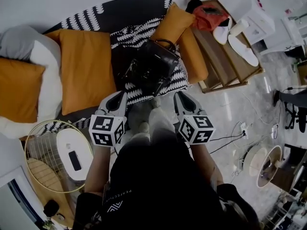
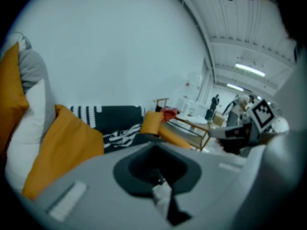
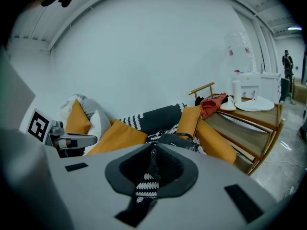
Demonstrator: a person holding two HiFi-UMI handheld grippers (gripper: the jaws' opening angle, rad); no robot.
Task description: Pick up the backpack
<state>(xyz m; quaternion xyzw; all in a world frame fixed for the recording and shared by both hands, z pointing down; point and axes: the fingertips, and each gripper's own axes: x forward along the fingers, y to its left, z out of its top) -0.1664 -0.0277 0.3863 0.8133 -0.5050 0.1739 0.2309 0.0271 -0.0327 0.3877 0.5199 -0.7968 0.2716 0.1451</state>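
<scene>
Person's black top fills the near frame. Forearms low & fwd, elbows in, both tools side by side, aimed ahead. Left tool & right tool: jaws clenched together, nothing btwn them. Backpack, black, lies apart from both, ahead on a b/w patterned throw, big orange cushion to its left. Untouched. Step looks like approach, pre-grasp. Next prob. needs: reach fwd, open one tool's jaws, close on the top handle, then lift.
</scene>
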